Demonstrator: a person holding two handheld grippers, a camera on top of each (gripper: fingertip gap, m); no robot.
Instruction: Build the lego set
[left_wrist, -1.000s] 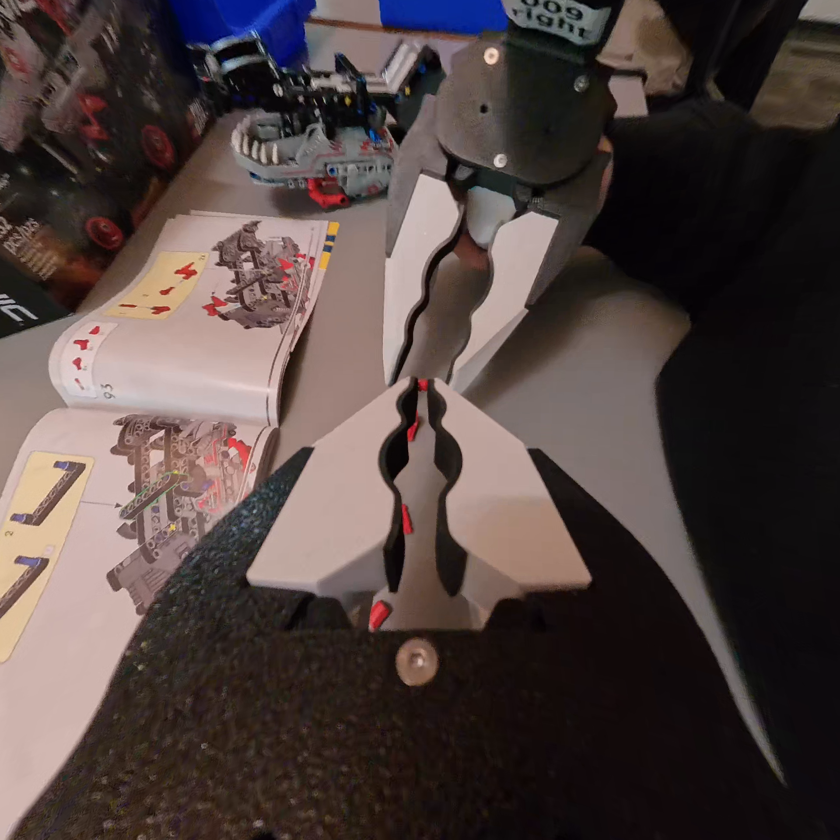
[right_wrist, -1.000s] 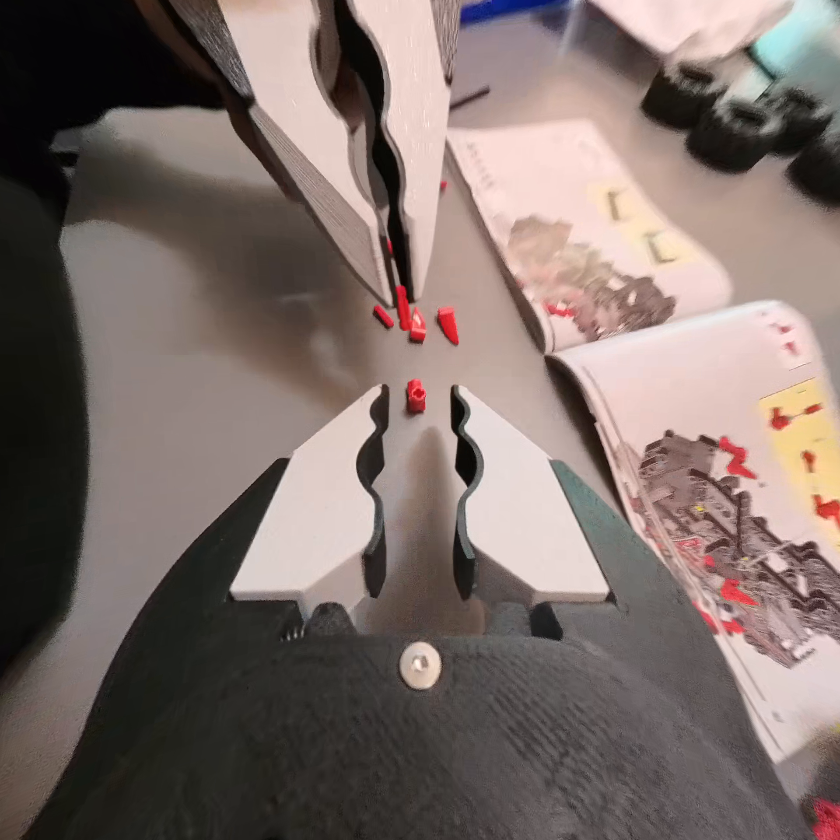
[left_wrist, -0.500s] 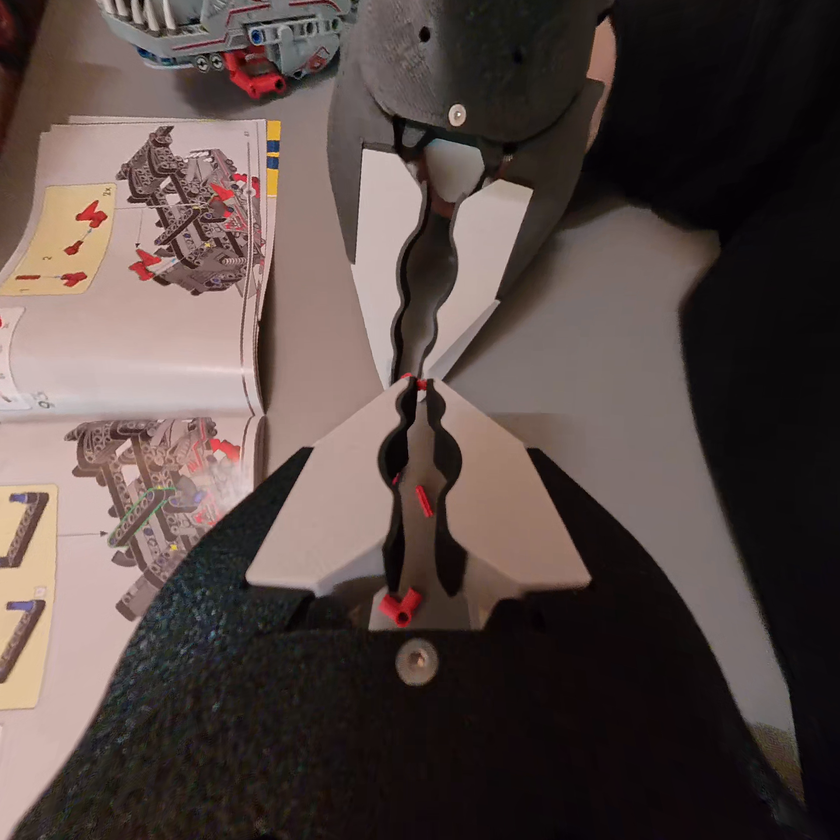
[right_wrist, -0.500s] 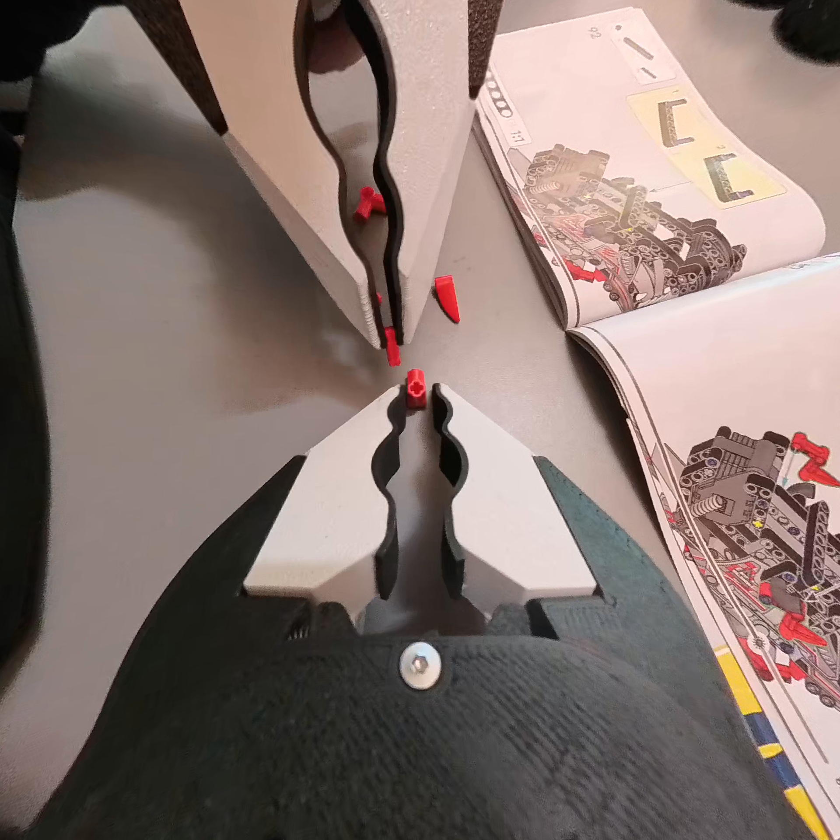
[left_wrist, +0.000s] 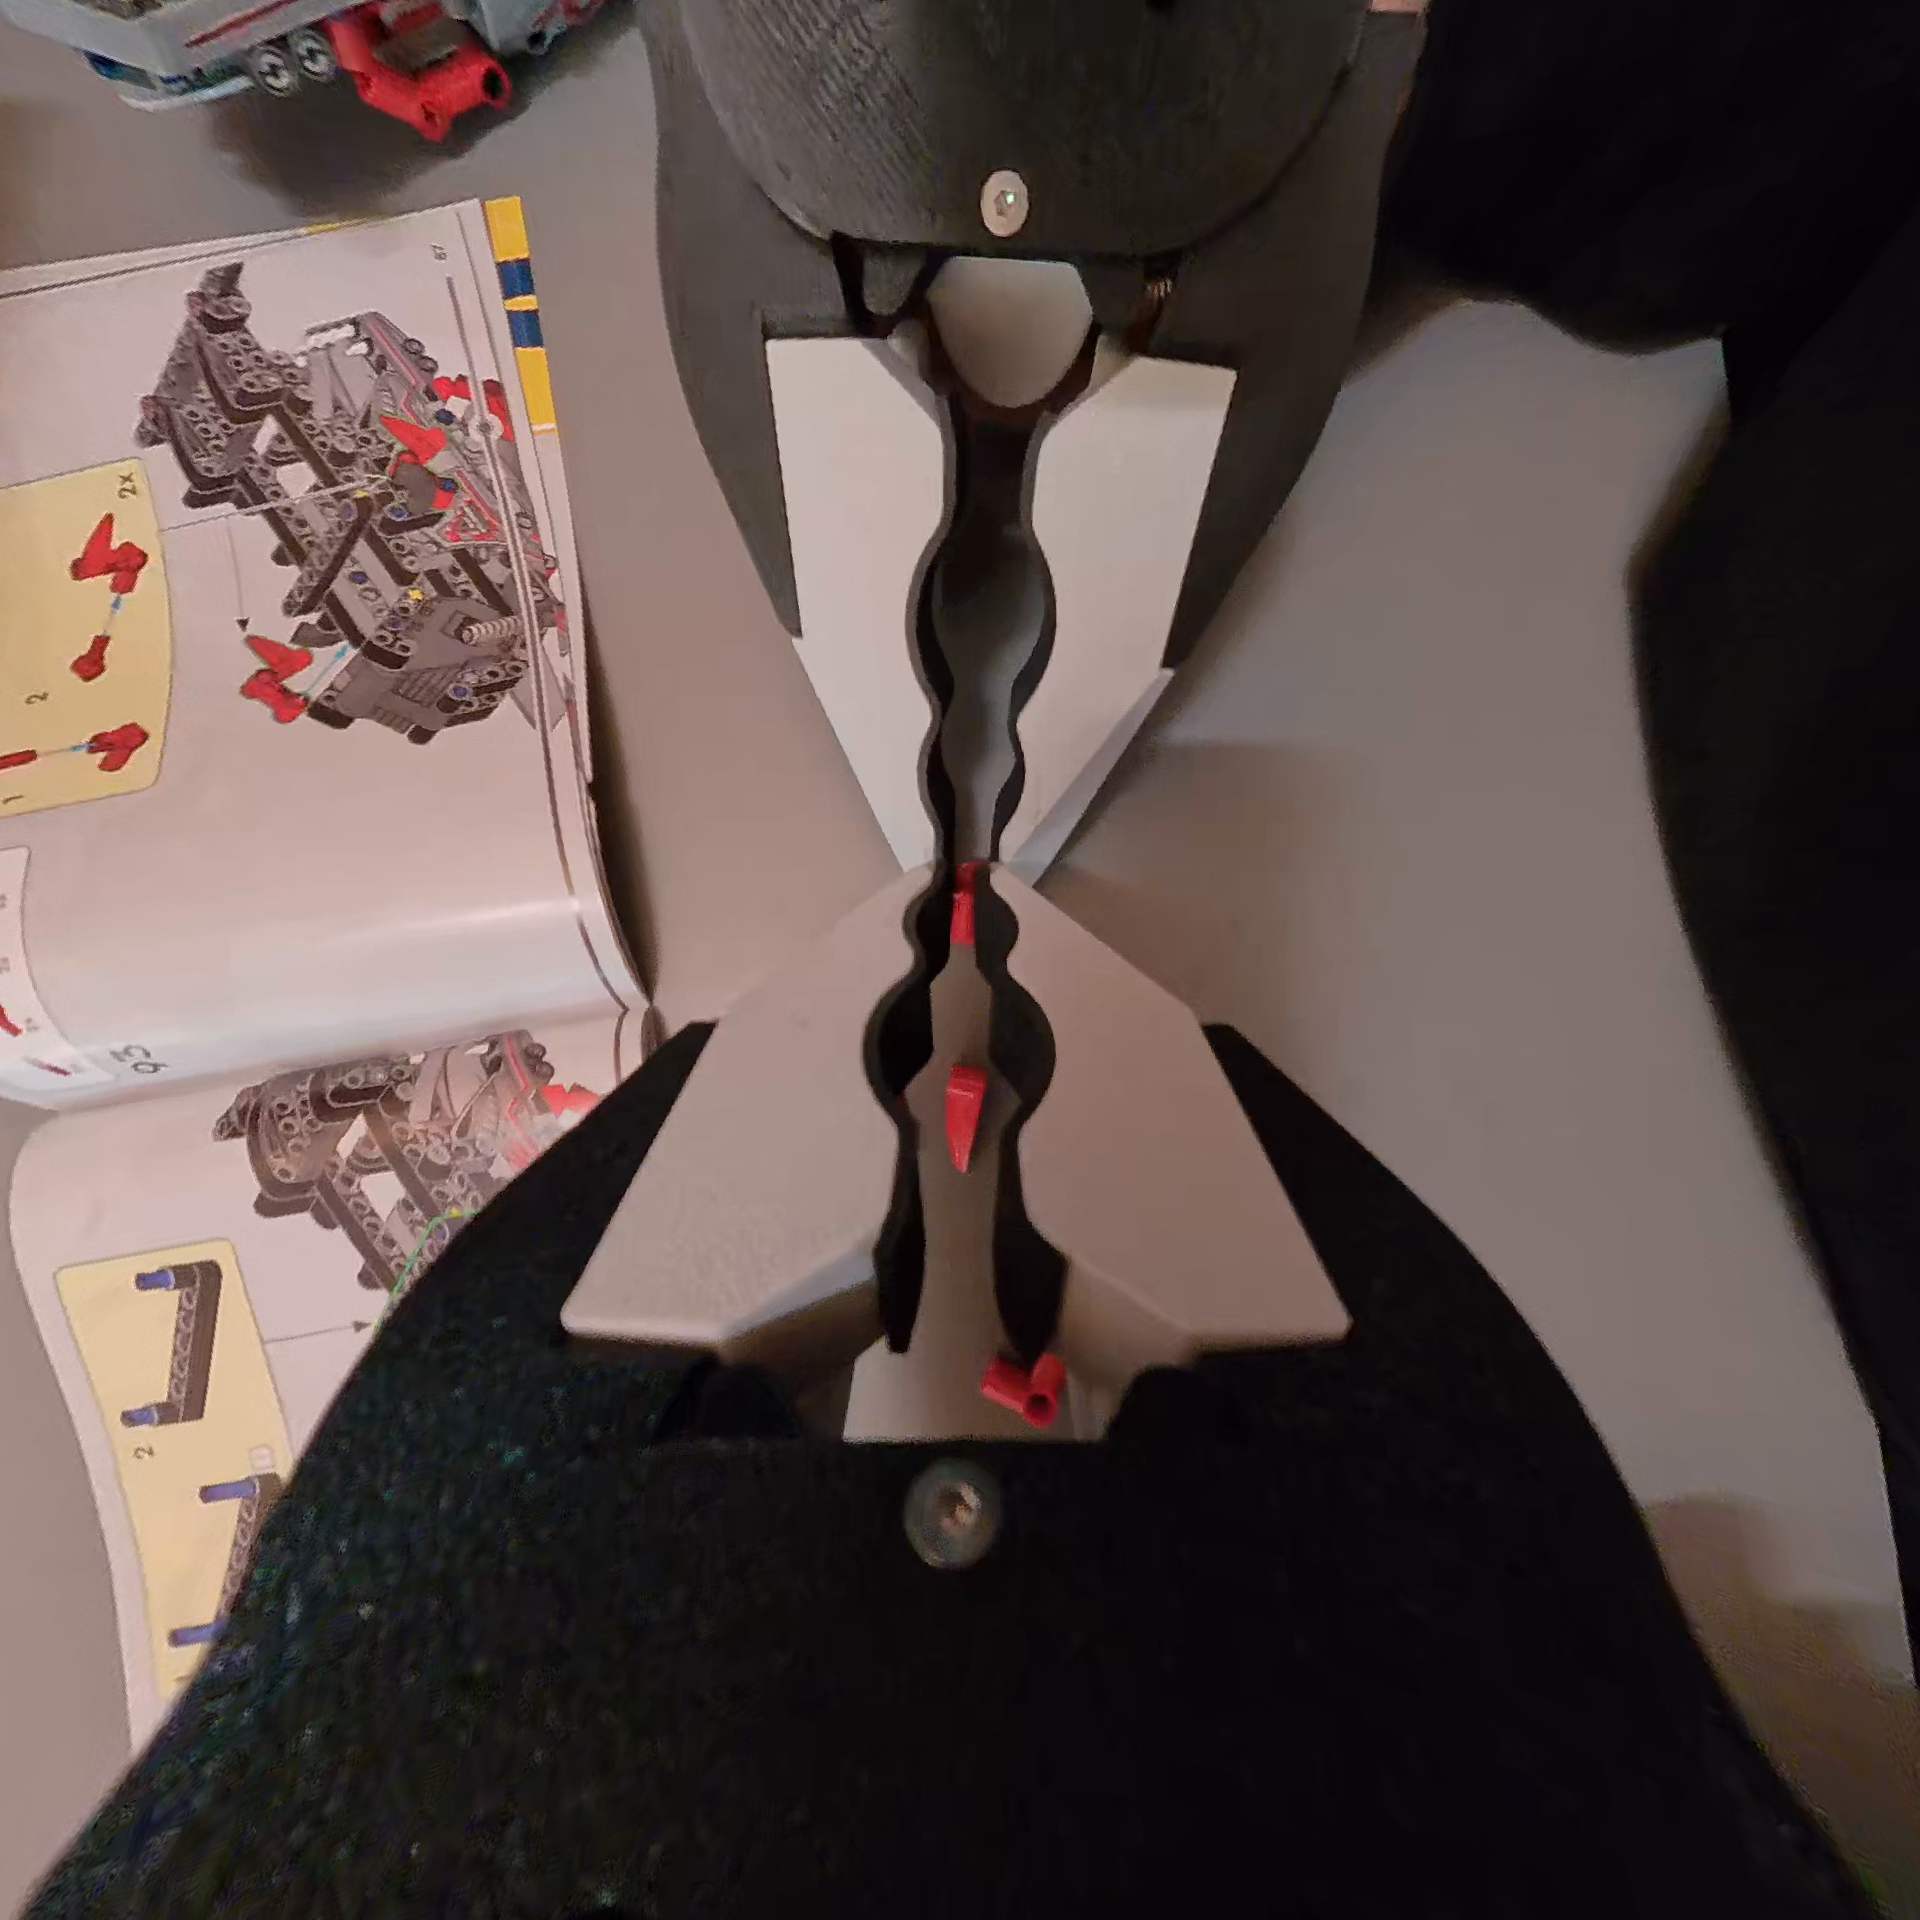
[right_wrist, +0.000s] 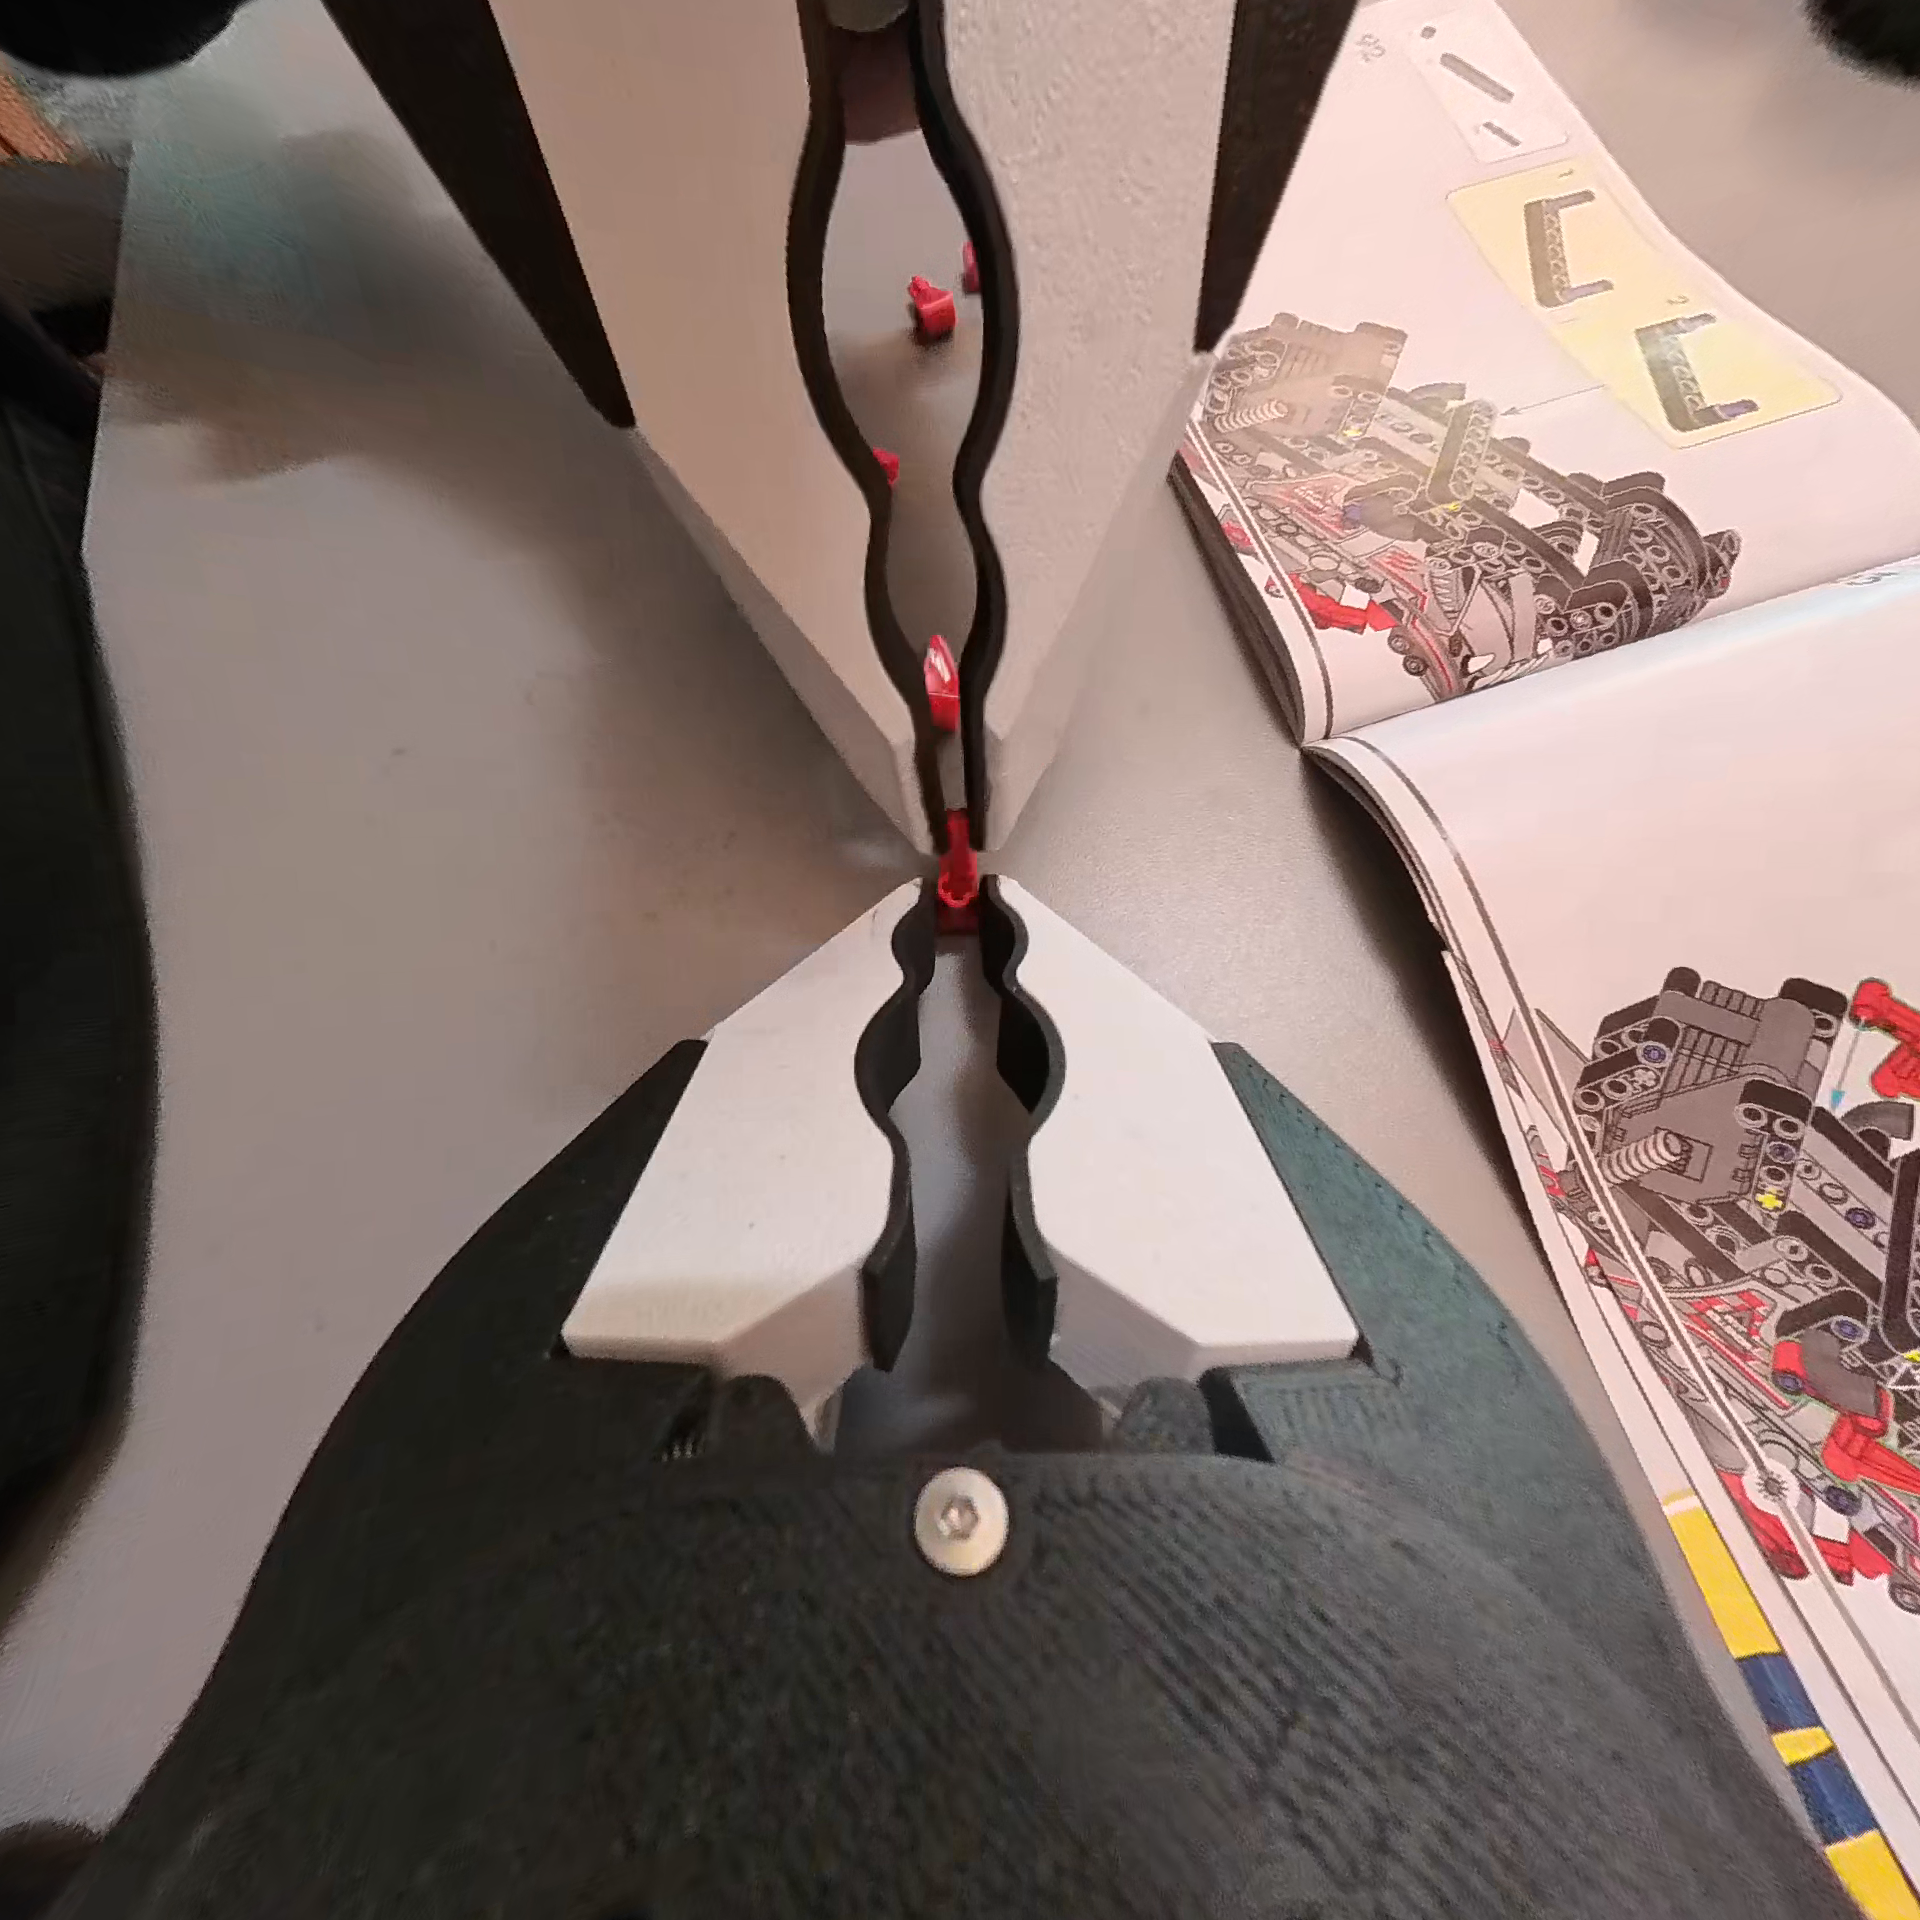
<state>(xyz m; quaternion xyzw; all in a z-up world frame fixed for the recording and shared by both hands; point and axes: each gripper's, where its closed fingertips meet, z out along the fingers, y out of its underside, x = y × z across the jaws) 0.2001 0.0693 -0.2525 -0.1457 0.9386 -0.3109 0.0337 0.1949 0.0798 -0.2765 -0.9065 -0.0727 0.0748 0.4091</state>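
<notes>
Right gripper (right_wrist: 956, 902) is pinched on a small red connector (right_wrist: 956, 896) at its fingertips. Just ahead, tip to tip, the left gripper (right_wrist: 954, 826) is clamped on a thin red pin (right_wrist: 956, 831), the two parts touching or nearly so.

Step in hand looks like mating pin into connector. Keep both grippers on one axis, push straight, no twist; grips are right at the tips, so any side load could flick a part out.

Count, near to far from the right gripper: 1 connector held, 1 pin held, then at least 3 loose red pieces on the table (right_wrist: 416, 727) under and past the left gripper, e.g. a wedge-shaped one (right_wrist: 940, 675) and a stubby one (right_wrist: 930, 307). 1 open instruction booklet (right_wrist: 1558, 831) off to the right. 1 part-built model (left_wrist: 343, 52) far beyond the left gripper's tips, to their left.
</notes>
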